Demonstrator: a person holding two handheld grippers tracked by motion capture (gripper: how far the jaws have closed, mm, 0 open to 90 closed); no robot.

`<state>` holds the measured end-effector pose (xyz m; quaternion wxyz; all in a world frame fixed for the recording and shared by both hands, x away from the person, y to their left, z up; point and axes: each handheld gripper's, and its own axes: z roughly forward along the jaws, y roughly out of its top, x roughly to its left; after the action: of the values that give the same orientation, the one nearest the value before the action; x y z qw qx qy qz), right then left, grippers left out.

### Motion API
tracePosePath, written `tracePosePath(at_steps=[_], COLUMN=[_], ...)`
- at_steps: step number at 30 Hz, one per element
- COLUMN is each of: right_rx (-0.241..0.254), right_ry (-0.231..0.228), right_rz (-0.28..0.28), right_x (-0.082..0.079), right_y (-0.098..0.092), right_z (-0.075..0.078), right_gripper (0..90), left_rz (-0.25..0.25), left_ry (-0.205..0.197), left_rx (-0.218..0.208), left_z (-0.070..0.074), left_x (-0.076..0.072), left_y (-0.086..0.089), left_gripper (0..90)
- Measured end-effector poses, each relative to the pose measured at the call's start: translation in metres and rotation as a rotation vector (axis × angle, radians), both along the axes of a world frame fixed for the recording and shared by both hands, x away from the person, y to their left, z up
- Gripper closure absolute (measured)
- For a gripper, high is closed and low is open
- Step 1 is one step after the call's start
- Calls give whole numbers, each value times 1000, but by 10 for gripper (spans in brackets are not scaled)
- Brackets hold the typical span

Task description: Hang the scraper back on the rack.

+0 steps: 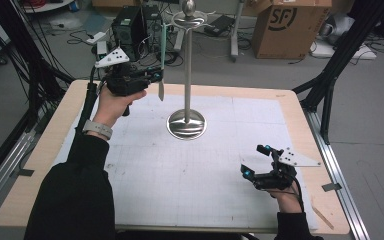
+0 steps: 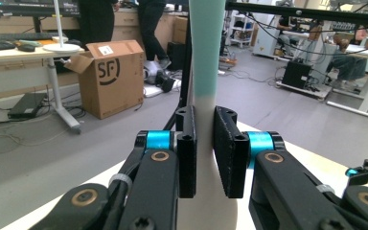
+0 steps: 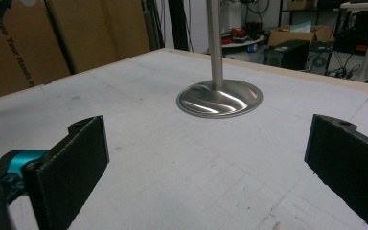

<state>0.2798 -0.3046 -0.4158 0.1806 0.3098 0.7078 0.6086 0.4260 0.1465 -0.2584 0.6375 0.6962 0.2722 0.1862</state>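
Behind the worktop [image 1: 300, 130] was a cluttered lab floor with cables, a computer case and a cardboard box [image 1: 290, 25] marked SF. A white gridded mat [image 1: 190, 170] covered most of the wooden worktop, and on it stood a metal stand [image 1: 187, 75] with a round shiny base and a tall thin pole.

The left gripper [image 1: 152, 76] was raised above the far left part of the worktop, beside the pole of the stand but apart from it. Its fingers [image 2: 188, 153] were clenched on a long flat utensil [image 1: 162, 62] with a mint-green handle and a pale lower part. In the left gripper view the utensil [image 2: 206, 62] passed straight up between the two black pads, which pressed on its pale part just under the place where the green began. The utensil stood nearly upright: its long axis was vertical, the green handle pointed up and the pale end pointed down to the mat, hanging free above it.

The right gripper [image 1: 258, 161] rested low at the near right part of the worktop, well apart from the stand. Its fingers [image 3: 74, 163] were released, wide apart, with bare mat between them.

The high view gave the whole utensil and its free lower end. The left gripper view gave the contact of the pads closely. The right gripper view gave the base of the stand [image 3: 219, 98] with its reflections.
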Motion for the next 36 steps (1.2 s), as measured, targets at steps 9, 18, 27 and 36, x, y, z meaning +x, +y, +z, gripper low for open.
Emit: tracePosePath(at_steps=[9, 18, 27, 36], right_rx=[-5, -14, -19, -20], right_ry=[2, 2, 4, 5], right_rz=[3, 9, 5, 4], right_x=[0, -1, 0, 0], right_y=[1, 4, 4, 3], right_z=[0, -1, -1, -1], right_gripper=[3, 3, 3, 3], left_rz=[25, 36, 11, -7], left_ry=[-23, -54, -92, 32], left_rx=[-2, 15, 33, 12], left_z=[-1, -18, -29, -52], left_x=[-10, -27, -43, -52], left_y=[4, 17, 26, 44], left_gripper=[571, 339, 158, 16])
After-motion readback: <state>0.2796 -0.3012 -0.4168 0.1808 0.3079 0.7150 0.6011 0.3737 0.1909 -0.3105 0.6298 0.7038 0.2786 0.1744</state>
